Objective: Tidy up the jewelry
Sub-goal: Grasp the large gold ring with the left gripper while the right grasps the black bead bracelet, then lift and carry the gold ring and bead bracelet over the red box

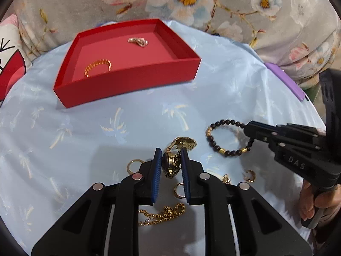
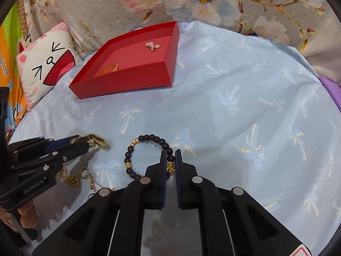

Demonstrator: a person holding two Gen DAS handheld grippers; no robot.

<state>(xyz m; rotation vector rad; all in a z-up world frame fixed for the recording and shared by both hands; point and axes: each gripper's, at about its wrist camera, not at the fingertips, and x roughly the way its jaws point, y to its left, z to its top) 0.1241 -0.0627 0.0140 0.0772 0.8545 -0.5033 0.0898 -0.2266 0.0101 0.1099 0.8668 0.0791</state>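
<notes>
Left tongs point(image 1: 170, 166) pinch watch point(image 1: 171, 164); right tongs point(image 2: 170, 164) pinch bracelet point(image 2: 149, 155).

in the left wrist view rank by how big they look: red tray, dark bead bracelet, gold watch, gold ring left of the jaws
1. red tray
2. dark bead bracelet
3. gold watch, nearer the camera, so unsure against the bracelet
4. gold ring

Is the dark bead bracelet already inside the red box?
No, the dark bead bracelet lies on the blue cloth between the right gripper's pads, well outside the red box.
</notes>
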